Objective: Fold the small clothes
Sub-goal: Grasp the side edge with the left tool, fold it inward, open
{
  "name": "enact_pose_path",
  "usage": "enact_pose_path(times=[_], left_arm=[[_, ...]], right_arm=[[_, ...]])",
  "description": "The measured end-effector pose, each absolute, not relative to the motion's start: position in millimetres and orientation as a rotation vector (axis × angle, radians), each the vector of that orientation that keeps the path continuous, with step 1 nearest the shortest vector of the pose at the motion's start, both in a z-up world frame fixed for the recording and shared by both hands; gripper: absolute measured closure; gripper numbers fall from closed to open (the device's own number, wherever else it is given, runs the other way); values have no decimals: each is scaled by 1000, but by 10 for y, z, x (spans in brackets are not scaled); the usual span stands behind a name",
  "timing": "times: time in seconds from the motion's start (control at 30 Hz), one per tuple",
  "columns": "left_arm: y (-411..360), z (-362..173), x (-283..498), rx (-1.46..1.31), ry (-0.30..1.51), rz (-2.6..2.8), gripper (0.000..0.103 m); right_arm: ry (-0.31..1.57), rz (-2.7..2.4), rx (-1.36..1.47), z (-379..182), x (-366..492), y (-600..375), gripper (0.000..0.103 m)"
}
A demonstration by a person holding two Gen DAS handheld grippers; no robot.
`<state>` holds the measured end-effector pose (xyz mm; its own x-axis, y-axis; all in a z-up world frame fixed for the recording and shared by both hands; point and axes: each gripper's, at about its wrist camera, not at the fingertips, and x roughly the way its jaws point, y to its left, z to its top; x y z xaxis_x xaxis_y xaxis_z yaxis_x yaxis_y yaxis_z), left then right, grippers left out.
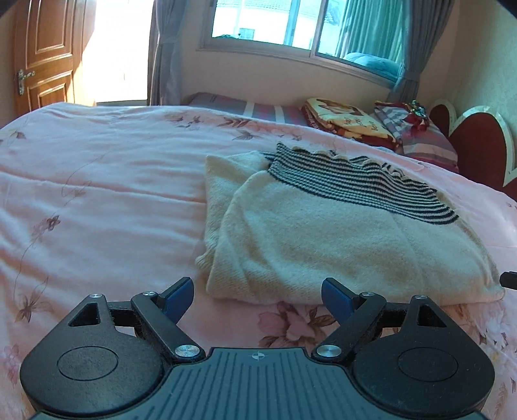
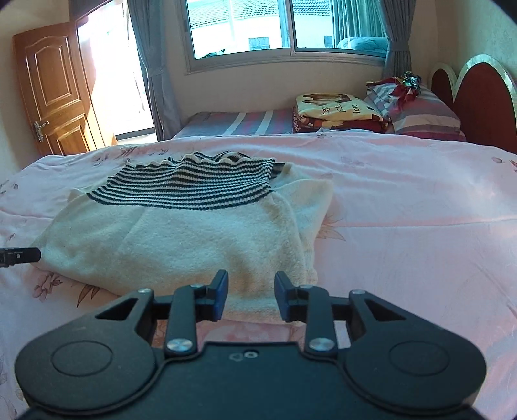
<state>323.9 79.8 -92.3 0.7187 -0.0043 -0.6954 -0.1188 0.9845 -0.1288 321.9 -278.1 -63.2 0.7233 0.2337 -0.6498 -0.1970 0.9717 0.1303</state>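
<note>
A cream sweater [image 1: 323, 239] with a black and white striped top part [image 1: 349, 184] lies folded on the bed [image 1: 97, 194]. In the right wrist view the same sweater [image 2: 181, 239] sits left of the middle, with its stripes [image 2: 194, 187] at the far side. One cream flap sticks out from under the folded part on the side away from the headboard.

The left gripper [image 1: 257, 299] hovers just in front of the near edge of the sweater. Its jaws stand wide apart and hold nothing; the pink flowered cover shows between them. The right gripper [image 2: 251, 297] is right at the near edge of the sweater too. Its jaws are only a little way apart. The sweater edge shows in the gap, but the pads do not seem to pinch it, though this is hard to see from here.

A small black tip at the left edge of the right wrist view may be the other gripper.

Farther back on the bed are a folded yellow blanket [image 2: 336, 111] and a striped pillow [image 2: 423, 118], beside a red headboard [image 2: 481, 97]. Behind them are a window [image 2: 278, 26] with grey curtains [image 2: 152, 64] and a brown door [image 2: 55, 90].
</note>
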Motion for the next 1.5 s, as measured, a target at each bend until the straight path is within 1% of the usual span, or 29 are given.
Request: enact_pose_path(times=[0.1,0.2,0.23,0.27,0.3,0.33,0.43,0.63,0.83,1.07,1.13,1.2,1.23,1.27,1.33,1.43,1.5], left_arm=[[861,-983,3184,-229,777,65,17],[917,-1039,3144,-375,772,20,18],[911,-1073,3149,-414,772,8,18],[896,-1103,3159,-430,778,11,19],[881,-1141,3181,-444,783,13,26],[872,-1175,3201,-458,786,16,29],[897,-1260,3248,-554,762,27,30],[1166,-1532,3338,-919,654,20,29],[1109,-1653,3499,-941,577,29,29],[1056,-1780,3740,-1102,457,89,30],[1000,-1772,3835,-1088,481,91,41],[956,-1815,3931,-1051,552,108,73],[941,-1852,3956,-1034,573,120,82],[944,-1889,3951,-1048,565,117,86],[972,-1901,3900,-1086,520,92,89],[903,-1758,3854,-1017,458,34,89],[900,-1763,3923,-989,510,55,89]], right_arm=[[733,238,62,-650,3223,-2744,72],[742,256,79,-678,3247,-2678,73],[751,271,91,-692,3266,-2644,76],[760,291,107,-702,3287,-2620,82],[764,312,125,-709,3305,-2594,85],[763,328,142,-711,3319,-2551,87],[760,358,164,-714,3378,-2443,89],[761,396,175,-725,3545,-2239,90],[758,426,188,-747,3718,-2099,90],[774,460,279,-787,3960,-1986,90],[768,469,277,-782,3992,-1928,90],[766,478,281,-778,4020,-1880,91],[763,480,279,-777,4034,-1852,91],[761,481,277,-776,4042,-1832,92],[752,478,270,-766,4059,-1799,93],[745,491,253,-771,4092,-1761,95],[774,485,215,-861,4136,-1721,97]])
